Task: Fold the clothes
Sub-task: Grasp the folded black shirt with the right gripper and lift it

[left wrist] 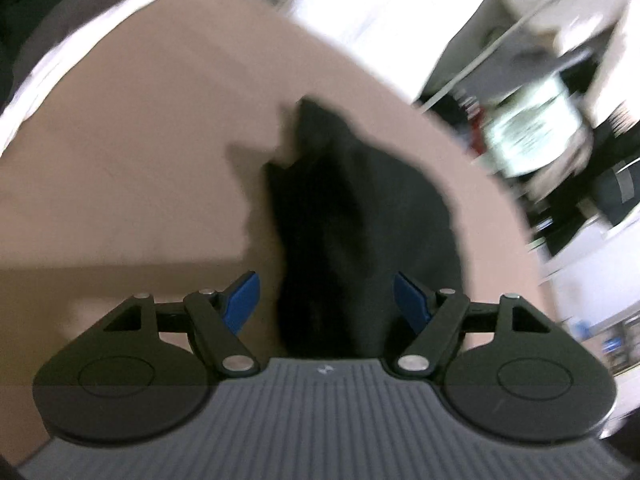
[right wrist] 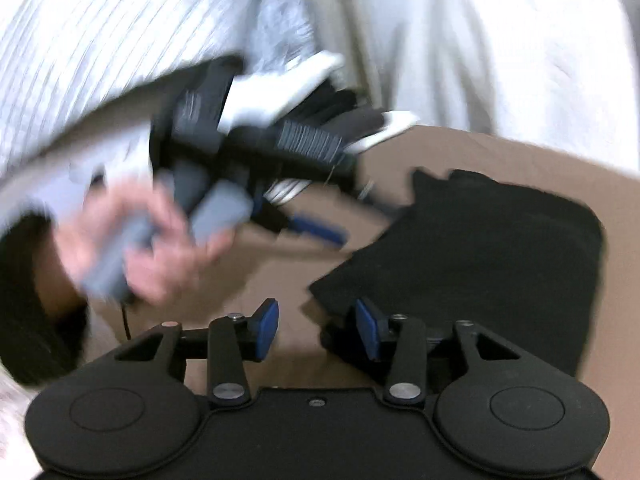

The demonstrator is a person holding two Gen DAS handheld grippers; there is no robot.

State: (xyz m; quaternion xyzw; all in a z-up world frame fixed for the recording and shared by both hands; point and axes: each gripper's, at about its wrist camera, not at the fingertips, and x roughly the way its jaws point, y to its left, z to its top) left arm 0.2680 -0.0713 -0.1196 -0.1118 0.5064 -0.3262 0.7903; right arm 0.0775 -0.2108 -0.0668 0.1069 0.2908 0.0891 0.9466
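A black garment (left wrist: 360, 216) lies bunched on the tan table (left wrist: 140, 140). My left gripper (left wrist: 326, 300) hovers over its near end with the blue pads (left wrist: 244, 300) wide apart; the cloth shows in the gap but neither pad presses on it. In the right wrist view the same garment (right wrist: 480, 260) spreads out at the right. My right gripper (right wrist: 318, 328) is open above the table, with a cloth corner just beside its right pad (right wrist: 368, 328) and bare table in the gap. A hand (right wrist: 140, 256) holds the left gripper (right wrist: 360, 222) at the garment's far edge.
A person in a white striped shirt (right wrist: 100, 40) stands at the far side of the table (right wrist: 400, 152). Beyond the table's right edge there is blurred clutter, including a bright printed box (left wrist: 532, 128). Both views are motion-blurred.
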